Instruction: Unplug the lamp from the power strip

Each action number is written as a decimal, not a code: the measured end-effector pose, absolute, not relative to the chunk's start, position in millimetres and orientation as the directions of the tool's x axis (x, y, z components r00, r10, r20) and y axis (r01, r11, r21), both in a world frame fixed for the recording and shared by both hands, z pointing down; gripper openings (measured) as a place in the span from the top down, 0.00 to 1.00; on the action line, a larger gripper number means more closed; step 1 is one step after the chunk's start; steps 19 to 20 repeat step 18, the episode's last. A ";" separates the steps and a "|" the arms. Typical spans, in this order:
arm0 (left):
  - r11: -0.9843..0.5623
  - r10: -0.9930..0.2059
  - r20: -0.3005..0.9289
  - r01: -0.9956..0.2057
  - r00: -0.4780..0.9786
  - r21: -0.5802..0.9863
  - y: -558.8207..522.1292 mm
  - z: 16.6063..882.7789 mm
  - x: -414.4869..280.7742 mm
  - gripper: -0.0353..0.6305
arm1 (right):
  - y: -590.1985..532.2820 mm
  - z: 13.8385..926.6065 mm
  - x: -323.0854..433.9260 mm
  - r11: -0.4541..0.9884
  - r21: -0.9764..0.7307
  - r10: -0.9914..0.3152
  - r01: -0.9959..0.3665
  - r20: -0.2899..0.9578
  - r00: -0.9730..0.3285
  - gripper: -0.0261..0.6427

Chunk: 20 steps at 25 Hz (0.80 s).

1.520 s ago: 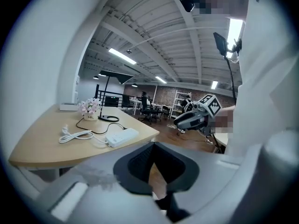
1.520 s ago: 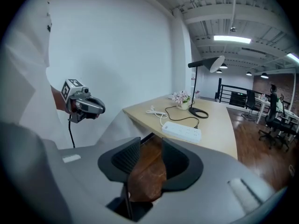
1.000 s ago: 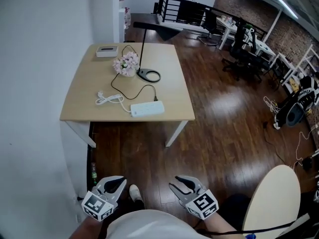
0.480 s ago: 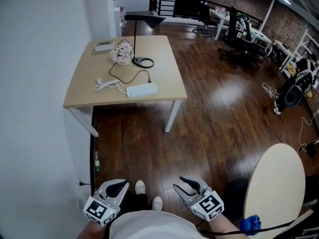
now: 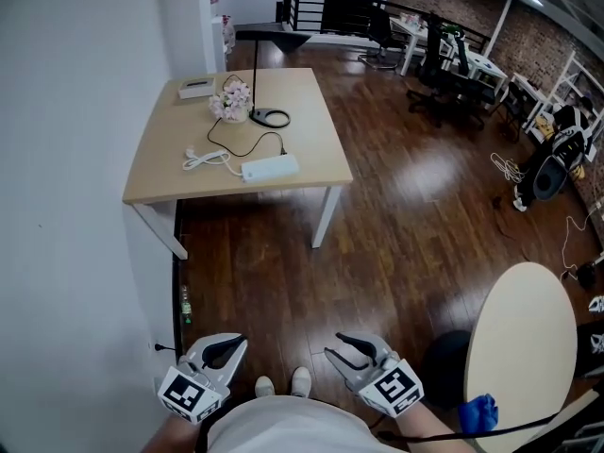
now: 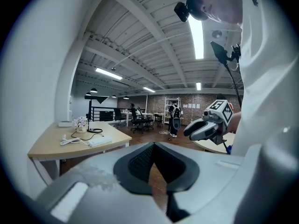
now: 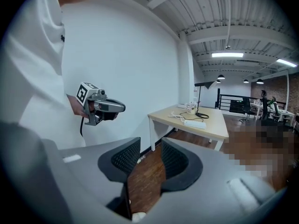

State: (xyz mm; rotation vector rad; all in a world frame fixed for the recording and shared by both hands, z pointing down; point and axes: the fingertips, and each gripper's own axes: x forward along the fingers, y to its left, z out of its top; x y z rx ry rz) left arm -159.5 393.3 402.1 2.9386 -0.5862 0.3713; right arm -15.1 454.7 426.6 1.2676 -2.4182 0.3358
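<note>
Approach stage, nothing gripped. Left claw [image 5: 231, 347] and right claw [image 5: 338, 345] both spread and empty, well apart from the bench [image 5: 160, 173] carrying lamp [image 5: 255, 74] and power strip [image 5: 270, 167], plug [image 5: 282, 153] seated in the strip. Next, by judgement: walk up, steady the strip, pinch the plug, pull straight out.

A light wooden rectangular table [image 5: 311, 130] stands against the plain white wall [image 5: 66, 159] — glossy dark plank floor [image 5: 406, 225] beside it, black metal railing [image 5: 335, 12] beyond it.
</note>
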 end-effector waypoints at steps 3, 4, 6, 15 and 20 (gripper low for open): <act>-0.919 -0.353 0.266 -0.386 0.897 0.080 396.4 399.9 -171.3 0.94 | 452.5 421.9 -31.2 0.573 -0.028 -0.727 -0.819 0.444 -0.524 0.75; -0.920 -0.350 0.269 -0.383 0.897 0.080 397.2 399.2 -175.5 0.94 | 451.9 419.9 -36.1 0.573 -0.028 -0.727 -0.819 0.443 -0.524 0.75; -0.921 -0.347 0.269 -0.380 0.899 0.081 396.3 398.5 -183.3 0.94 | 449.5 417.5 -44.7 0.573 -0.026 -0.728 -0.819 0.443 -0.523 0.75; -0.925 -0.334 0.268 -0.368 0.904 0.089 391.2 400.1 -214.1 0.94 | 432.9 413.0 -76.6 0.579 -0.001 -0.724 -0.815 0.459 -0.515 0.75; -0.928 -0.324 0.272 -0.360 0.906 0.094 389.3 407.3 -230.0 0.94 | 427.4 413.2 -92.8 0.588 0.008 -0.718 -0.809 0.464 -0.518 0.75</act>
